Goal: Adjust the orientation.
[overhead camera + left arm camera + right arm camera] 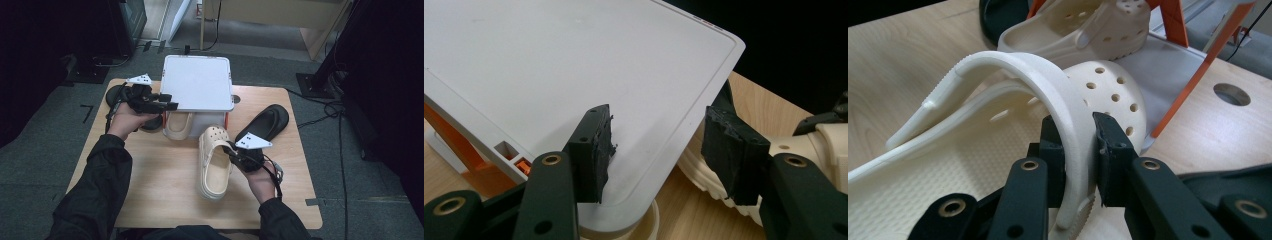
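Cream clog strap clamped between right gripper jaws

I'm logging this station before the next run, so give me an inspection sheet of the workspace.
Surface: wooden table, round hole near the box.
Job's things: cream clog lying on the table; second cream clog under the white lid of the orange-framed box.
Clutter: black sandal at the right.
Grippers: right gripper shut on the cream clog's heel strap; left gripper open, straddling the lid's corner.
Cables: leads on the floor at the right.
Surroundings: grey carpet, dark stands.
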Demonstrator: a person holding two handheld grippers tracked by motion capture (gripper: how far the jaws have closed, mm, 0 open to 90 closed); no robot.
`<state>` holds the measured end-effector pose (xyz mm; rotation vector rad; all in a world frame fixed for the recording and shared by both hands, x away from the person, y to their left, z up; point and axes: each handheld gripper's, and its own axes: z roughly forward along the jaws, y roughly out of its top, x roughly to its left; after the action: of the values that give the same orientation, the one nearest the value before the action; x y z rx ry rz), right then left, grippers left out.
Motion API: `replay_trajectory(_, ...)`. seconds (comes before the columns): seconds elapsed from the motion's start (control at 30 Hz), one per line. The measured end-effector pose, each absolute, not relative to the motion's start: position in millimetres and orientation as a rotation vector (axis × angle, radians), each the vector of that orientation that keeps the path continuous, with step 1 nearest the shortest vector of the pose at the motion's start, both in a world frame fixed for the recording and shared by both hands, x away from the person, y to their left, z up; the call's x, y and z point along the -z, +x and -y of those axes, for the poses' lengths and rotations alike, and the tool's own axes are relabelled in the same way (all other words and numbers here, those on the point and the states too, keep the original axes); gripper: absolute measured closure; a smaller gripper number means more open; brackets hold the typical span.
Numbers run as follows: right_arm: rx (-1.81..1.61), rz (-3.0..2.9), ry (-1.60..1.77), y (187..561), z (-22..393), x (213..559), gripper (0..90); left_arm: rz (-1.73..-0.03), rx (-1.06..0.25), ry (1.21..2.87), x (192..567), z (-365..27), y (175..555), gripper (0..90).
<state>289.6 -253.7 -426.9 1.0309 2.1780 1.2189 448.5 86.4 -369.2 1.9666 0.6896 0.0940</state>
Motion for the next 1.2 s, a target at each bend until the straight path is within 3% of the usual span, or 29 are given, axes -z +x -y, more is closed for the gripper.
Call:
replay_trajectory(0.43,-1.177,-2.193,1.001,338,237,434,76.3,-0.690,-0.099,1.984,368,-84,446,45.9)
replay_trajectory(0.8,-1.189,-2.226,0.974,347,226,444,71.4,-0.695,-0.100,1.982,368,-83,445,45.9)
replay_trajectory(1.03,-1.215,-2.260,1.002,346,227,444,61.1,-0.699,-0.092,1.979,368,-84,445,45.9)
replay_trajectory(1.07,-1.261,-2.254,1.052,346,229,442,55.7,-0.700,-0.091,1.978,368,-84,445,45.8)
replay_trajectory(1.2,-1.290,-2.262,1.095,342,234,437,52.5,-0.708,-0.079,1.972,368,-85,446,45.7)
